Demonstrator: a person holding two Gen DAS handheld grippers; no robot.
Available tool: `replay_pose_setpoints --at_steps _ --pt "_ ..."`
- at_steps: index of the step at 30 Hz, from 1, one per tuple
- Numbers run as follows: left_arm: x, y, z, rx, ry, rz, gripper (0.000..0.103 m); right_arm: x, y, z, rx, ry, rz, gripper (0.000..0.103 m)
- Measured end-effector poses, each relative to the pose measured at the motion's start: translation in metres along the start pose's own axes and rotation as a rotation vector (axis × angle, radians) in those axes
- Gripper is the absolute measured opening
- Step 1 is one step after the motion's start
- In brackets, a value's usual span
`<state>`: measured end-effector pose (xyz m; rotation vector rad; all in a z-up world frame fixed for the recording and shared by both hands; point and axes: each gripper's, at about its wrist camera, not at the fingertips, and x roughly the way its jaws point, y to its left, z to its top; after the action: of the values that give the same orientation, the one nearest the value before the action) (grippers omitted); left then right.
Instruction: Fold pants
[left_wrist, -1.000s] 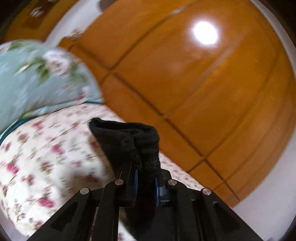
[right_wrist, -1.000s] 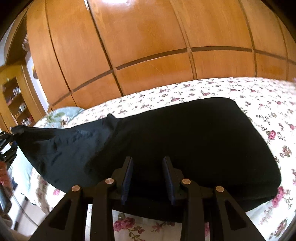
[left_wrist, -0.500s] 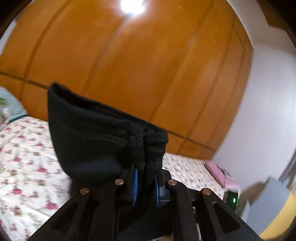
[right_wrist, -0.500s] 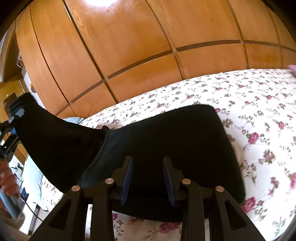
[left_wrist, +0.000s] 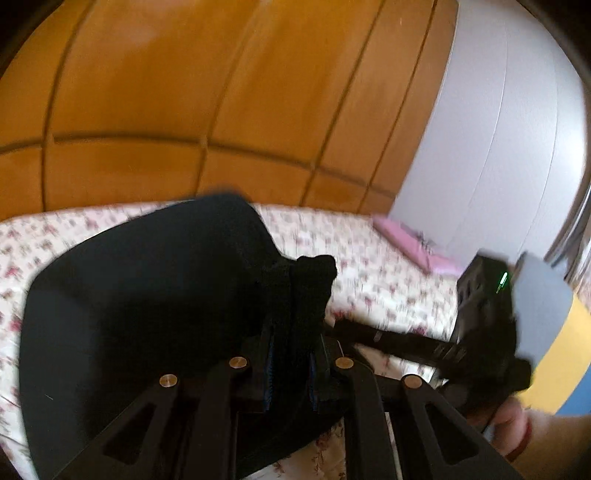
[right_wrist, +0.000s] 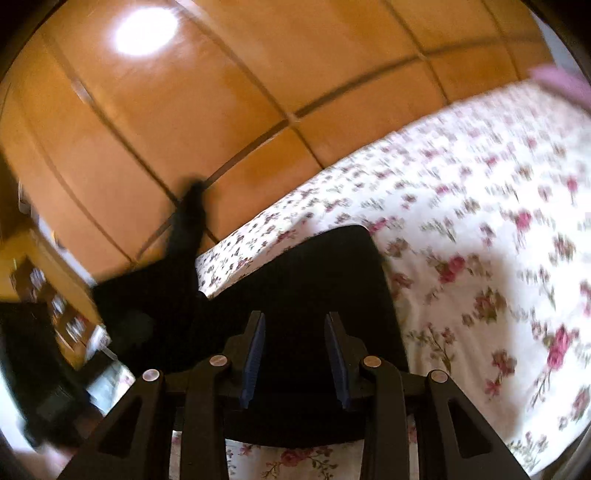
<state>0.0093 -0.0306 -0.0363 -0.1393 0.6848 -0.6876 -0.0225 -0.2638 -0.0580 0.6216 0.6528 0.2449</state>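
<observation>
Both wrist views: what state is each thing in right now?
Black pants: partly folded on the bed, one end lifted.
Left hand-held gripper: shut on bunched pants fabric.
Right hand-held gripper: jaws opening, apart above the pants, gripping nothing.
Floral bedsheet: spread flat under the pants.

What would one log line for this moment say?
left gripper: shut on pants | right gripper: opening, pads clear of cloth | surface: floral bed
</observation>
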Motion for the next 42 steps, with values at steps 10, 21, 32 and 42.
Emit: replay_pose_setpoints --at_steps 10,21,32,42 --pt "-0.038 0.007 -0.033 0.004 0.006 -0.010 0.037 0.004 -0.003 -0.005 0.050 0.042 0.117 0.055" --pt "-0.125 0.079 -0.078 -0.039 -0.048 0.328 0.048 0.031 0.009 -0.004 0.049 0.113 0.082 0.061" --pt "-0.102 0.079 -0.102 0.052 0.048 0.377 0.051 0.043 0.014 -0.007 0.100 0.183 0.117 0.051" --pt "-0.087 0.095 -0.094 0.043 0.043 0.449 0.020 0.058 0.026 -0.007 0.059 0.169 0.064 0.015"
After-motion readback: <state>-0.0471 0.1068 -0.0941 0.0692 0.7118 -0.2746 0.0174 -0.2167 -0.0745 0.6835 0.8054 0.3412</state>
